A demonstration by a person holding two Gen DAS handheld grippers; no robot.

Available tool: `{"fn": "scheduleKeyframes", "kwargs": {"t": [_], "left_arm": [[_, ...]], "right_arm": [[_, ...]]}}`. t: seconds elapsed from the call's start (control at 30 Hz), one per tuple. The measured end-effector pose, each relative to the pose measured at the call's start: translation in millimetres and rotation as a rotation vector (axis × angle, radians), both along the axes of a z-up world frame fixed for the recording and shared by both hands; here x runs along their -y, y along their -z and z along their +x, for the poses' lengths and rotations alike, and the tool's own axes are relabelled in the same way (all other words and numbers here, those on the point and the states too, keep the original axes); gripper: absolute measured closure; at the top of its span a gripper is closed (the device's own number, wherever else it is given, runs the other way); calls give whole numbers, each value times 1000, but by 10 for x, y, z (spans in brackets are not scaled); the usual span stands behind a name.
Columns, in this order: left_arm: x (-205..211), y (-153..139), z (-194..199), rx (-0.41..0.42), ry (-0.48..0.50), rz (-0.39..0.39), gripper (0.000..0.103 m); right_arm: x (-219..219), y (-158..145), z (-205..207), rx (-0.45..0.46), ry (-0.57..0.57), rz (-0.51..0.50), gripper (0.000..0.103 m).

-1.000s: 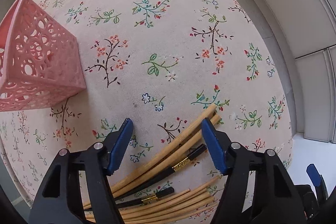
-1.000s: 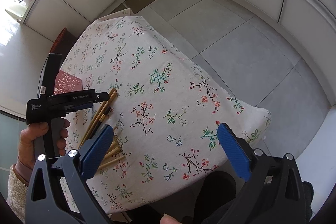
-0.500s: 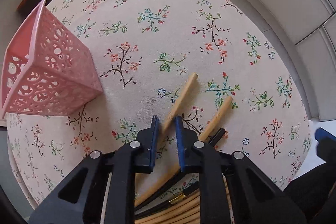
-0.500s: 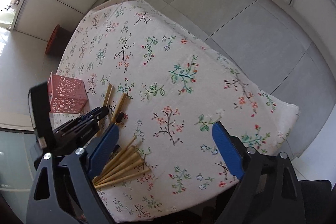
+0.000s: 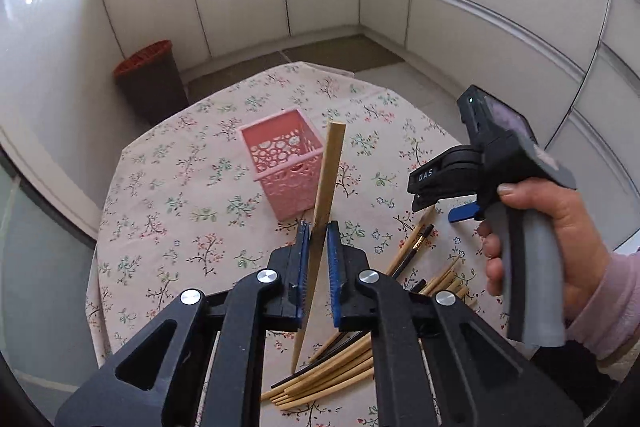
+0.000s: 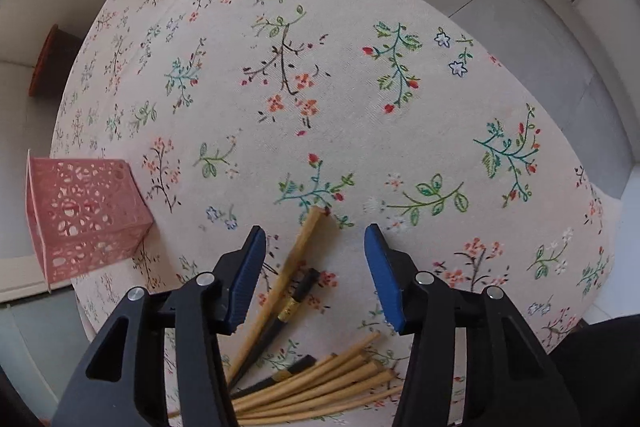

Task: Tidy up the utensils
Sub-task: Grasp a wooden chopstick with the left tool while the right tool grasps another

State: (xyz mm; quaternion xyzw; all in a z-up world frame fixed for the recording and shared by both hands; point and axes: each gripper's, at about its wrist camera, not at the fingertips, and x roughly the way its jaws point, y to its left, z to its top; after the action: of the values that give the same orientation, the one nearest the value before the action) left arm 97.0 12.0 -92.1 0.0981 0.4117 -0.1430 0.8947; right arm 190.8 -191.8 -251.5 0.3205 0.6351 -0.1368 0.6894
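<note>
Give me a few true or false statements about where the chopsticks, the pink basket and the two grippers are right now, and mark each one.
1. The left gripper is shut on a wooden chopstick. True.
2. The right gripper holds a chopstick. False: its jaws are open above the chopstick pile, gripping nothing.
3. The pink basket stands upright on the floral tablecloth. True.
4. The held chopstick is already inside the basket. False: it is held in the air in front of the basket.
5. All chopsticks in the pile are black. False: most are wooden, a few black.
</note>
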Motion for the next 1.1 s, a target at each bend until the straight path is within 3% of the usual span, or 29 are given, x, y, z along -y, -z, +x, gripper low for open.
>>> {"fn": "scheduleKeyframes", "kwargs": {"t": [0.1,0.13,0.27,0.43,0.6,0.73,0.87,1.0,1.1], "left_arm": [[-152,-113,-28,13,-33,-55,95],[-210,-147,-44,19,-45,-70,95],[-355,-228,-65,30,-81,-117,95],[-589,-298,-52,26,-106,-198,95],[-581,-262,-39,-23,-76,-245,95],[-218,85,104,-177,18,-176,95],[202,321,324,-257,85,-94,91],[624,537,668,-379,154,-55,74],[893,791,916,-448,163,9,73]], "right_arm": [[-195,5,104,-21,8,-38,59],[-250,0,130,-13,14,-57,70],[-402,4,188,0,40,-110,90],[-399,-32,78,47,47,-56,90],[-312,-417,-264,161,4,-31,90],[-26,-556,-453,201,19,26,90],[332,-490,-466,217,76,79,90],[683,-471,-614,234,126,112,90],[886,-469,-709,257,148,142,90]]}}
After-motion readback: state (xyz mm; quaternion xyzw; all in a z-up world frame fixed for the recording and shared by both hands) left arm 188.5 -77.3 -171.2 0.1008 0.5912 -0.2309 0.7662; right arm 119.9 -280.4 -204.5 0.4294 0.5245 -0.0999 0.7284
